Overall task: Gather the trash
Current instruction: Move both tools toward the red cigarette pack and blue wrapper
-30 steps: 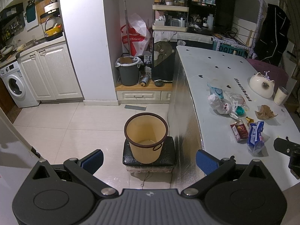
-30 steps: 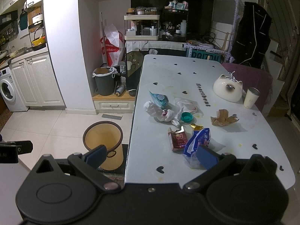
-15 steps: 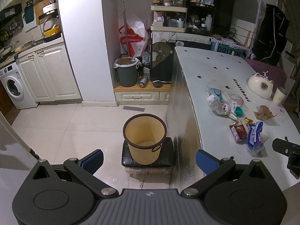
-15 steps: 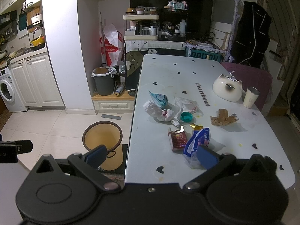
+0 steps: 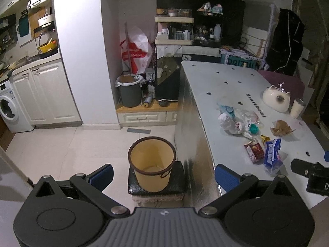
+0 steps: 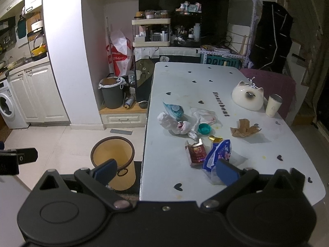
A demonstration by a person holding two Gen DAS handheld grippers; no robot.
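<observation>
Left gripper (image 5: 163,174): released, jaws spread wide, nothing between the blue pads; held above the floor, pointing at the bin.
Right gripper (image 6: 166,169): released, jaws spread wide, nothing held; held over the near edge of the table, its right pad just in front of the blue wrapper.
Bin (image 5: 152,162): tan bucket with a dark brown rim, upright on a black cushioned stool (image 5: 181,177) that stands against the table's side panel; inside appears empty.
Table (image 6: 185,90): white top with small black hearts and the word "Heartbeat".
Blue wrapper (image 6: 218,154): crumpled, nearest the right gripper, near the table's front edge.
Red carton (image 6: 195,152): small, torn open, lying just left of the blue wrapper.
Gold foil (image 6: 216,138): small scrap just behind the blue wrapper.
Teal cap (image 6: 204,128): lying open side up, mid-table.
White plastic bag (image 6: 174,123): crumpled, left of the teal cap.
Clear bag (image 6: 203,114): crumpled, behind the teal cap.
Teal packet (image 6: 173,109): behind the white plastic bag.
Brown paper (image 6: 244,128): crumpled, to the right, apart from the main cluster.
Cat-shaped dish (image 6: 247,98): white, at the far right, with a cup (image 6: 273,105) beside it.
Grey bin (image 6: 112,94): lined, on the low platform by the far wall.
</observation>
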